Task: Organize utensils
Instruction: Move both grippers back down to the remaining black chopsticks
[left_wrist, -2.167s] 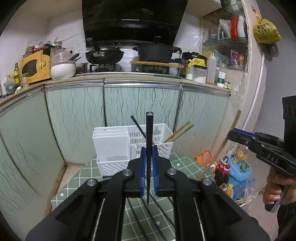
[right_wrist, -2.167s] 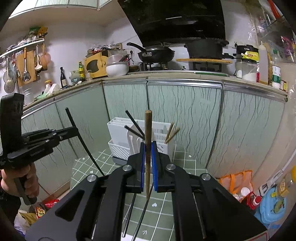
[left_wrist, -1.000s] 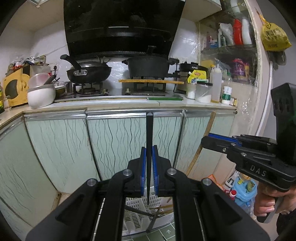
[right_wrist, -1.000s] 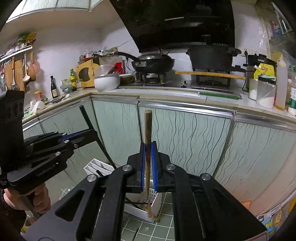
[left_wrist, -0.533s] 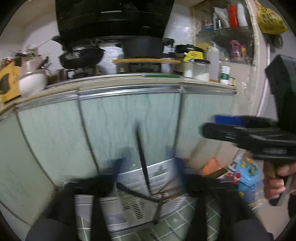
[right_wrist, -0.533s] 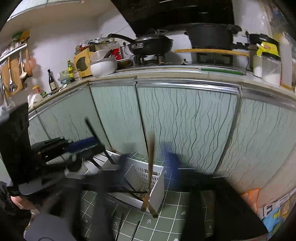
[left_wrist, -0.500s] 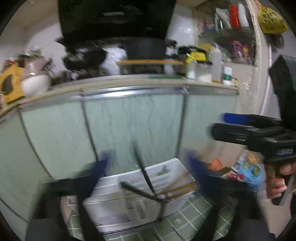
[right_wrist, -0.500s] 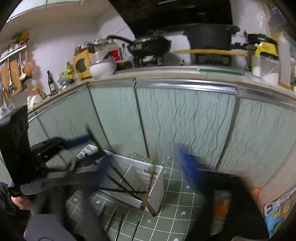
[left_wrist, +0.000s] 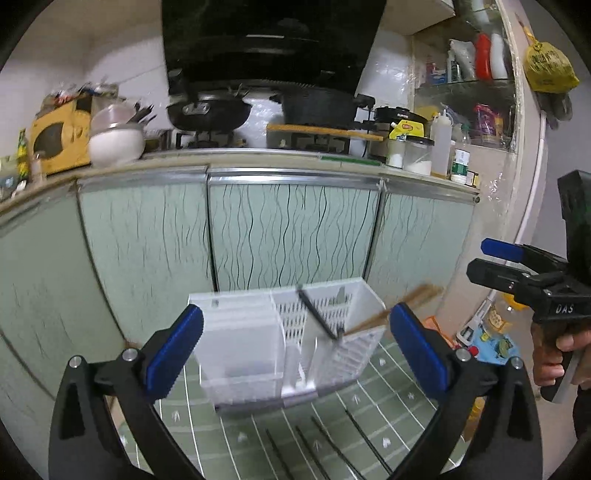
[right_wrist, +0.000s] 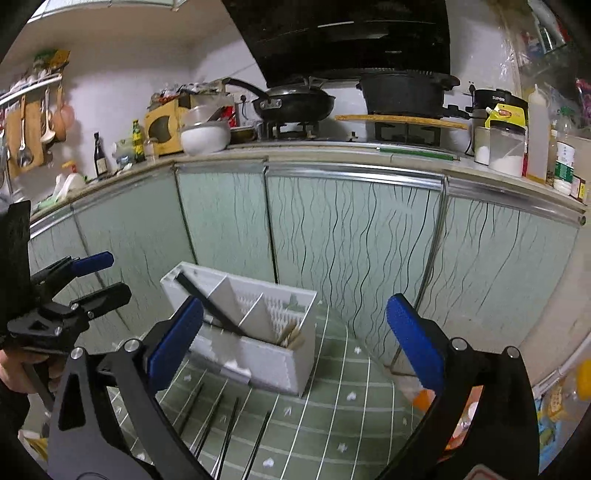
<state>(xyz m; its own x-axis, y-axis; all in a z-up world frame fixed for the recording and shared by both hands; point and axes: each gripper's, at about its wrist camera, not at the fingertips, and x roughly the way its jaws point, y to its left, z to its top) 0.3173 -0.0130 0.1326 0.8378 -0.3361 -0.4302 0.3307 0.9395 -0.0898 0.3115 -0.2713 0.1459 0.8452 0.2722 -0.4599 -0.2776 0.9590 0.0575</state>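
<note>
Left gripper (left_wrist: 295, 347) gapes wide, empty, above the white slotted plastic utensil caddy (left_wrist: 258, 347). Four thin black chopsticks (left_wrist: 317, 450) lie on the green checked tablecloth (left_wrist: 399, 402) just below, long axes running away from it. Right gripper (right_wrist: 293, 338) likewise spread, slightly farther.

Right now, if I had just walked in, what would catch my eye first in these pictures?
Probably the white utensil basket standing on the green checked tablecloth, with black chopsticks and wooden chopsticks leaning in it. Both the left gripper and the right gripper hang wide open before it, holding nothing. A few loose black chopsticks lie on the cloth nearer the cameras.
</note>
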